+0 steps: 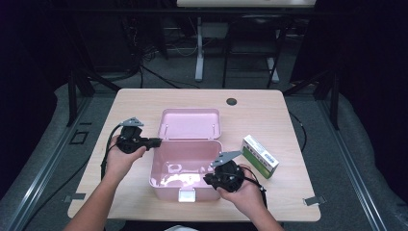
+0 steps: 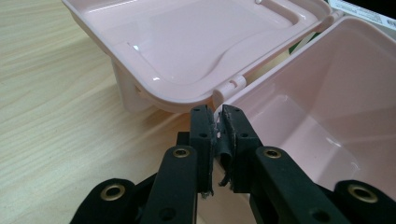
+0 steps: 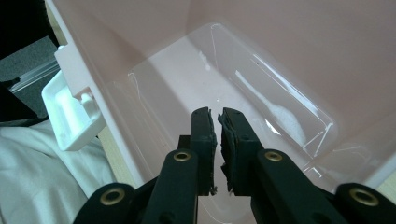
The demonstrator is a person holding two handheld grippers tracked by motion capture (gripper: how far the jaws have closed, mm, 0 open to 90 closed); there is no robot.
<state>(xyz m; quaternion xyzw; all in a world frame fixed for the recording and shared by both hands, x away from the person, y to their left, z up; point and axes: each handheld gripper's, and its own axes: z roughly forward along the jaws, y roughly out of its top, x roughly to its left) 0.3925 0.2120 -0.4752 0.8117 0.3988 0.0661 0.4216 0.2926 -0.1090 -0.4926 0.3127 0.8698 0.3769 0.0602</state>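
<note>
the pink box (image 1: 185, 166) sits open mid-table, long axis across it, white latch (image 1: 186, 195) facing the person and lid (image 1: 190, 123) laid back away. left gripper (image 1: 155, 141) is clenched at its left rim (nothing visibly between the pads); right gripper (image 1: 208, 179) is clenched empty over its inside.

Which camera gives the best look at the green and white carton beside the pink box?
The high view: the green and white carton lies whole on the table, right of the pink box. The left gripper view catches just a white printed corner behind the box's rim.
</note>
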